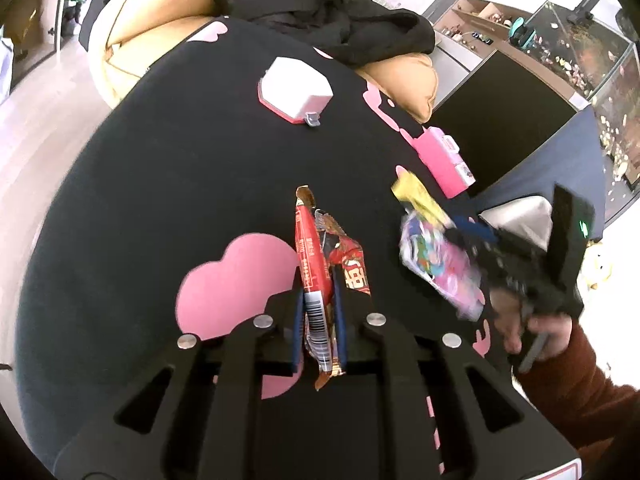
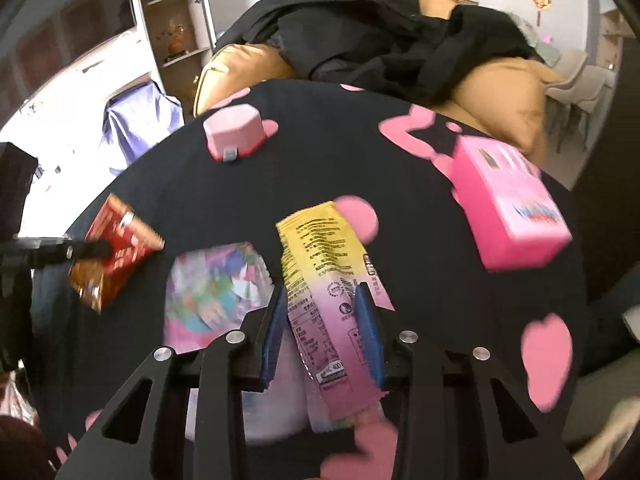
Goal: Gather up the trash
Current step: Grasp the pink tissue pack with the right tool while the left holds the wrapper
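Observation:
In the left wrist view my left gripper [image 1: 318, 292] is shut on two red snack wrappers [image 1: 310, 240], which stick out forward over the black tablecloth [image 1: 160, 180]. The right wrist view shows my right gripper [image 2: 322, 312] with its blue pads touching both sides of a creased yellow-and-pink wrapper [image 2: 316, 256]. A colourful foil packet [image 2: 212, 292] lies just left of it. From the left wrist view the right gripper [image 1: 452, 232] sits at the right, with the yellow wrapper [image 1: 416, 194] and the packet [image 1: 436, 264] at its tip. The left gripper [image 2: 92, 248] and red wrappers [image 2: 120, 248] show at the right view's left edge.
A pink box [image 2: 508, 212] stands on the cloth at the right, and a small white-and-pink case [image 1: 296, 88] sits farther back. A tan sofa [image 2: 500, 88] with black clothing [image 1: 320, 8] lies beyond the table. A hand in a red sleeve [image 1: 580, 384] holds the right gripper.

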The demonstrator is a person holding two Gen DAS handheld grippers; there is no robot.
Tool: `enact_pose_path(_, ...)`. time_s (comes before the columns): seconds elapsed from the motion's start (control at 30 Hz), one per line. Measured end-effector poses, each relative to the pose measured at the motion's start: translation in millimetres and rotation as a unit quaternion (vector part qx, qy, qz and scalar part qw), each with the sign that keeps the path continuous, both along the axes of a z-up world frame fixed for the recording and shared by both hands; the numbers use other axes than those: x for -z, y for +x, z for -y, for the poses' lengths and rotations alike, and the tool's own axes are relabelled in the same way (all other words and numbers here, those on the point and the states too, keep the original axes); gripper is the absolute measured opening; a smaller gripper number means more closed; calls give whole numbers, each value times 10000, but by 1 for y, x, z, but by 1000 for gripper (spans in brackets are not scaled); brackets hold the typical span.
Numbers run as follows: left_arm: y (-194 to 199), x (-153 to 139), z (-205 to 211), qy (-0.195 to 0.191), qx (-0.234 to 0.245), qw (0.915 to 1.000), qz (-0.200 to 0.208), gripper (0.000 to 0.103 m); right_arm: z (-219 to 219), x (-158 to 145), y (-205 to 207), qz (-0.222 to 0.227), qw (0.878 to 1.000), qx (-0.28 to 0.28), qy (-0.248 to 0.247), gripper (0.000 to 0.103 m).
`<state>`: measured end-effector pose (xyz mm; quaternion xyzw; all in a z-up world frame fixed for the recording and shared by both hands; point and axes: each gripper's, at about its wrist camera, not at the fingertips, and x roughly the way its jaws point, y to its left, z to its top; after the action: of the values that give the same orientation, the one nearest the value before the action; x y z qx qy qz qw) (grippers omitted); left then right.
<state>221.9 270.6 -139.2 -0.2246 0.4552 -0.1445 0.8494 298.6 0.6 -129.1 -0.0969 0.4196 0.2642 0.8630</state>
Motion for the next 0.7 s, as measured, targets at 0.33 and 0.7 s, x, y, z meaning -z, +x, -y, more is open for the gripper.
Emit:
enact_pose_path(0.33, -16, 1, 17, -20, 65, 10000, -53, 12, 24, -4, -59, 221, 9991, 348, 130, 35)
enact_pose_path(0.7, -44, -5, 9, 57, -288, 9995, 67, 12, -31, 9, -64, -39, 9997, -179, 146, 53)
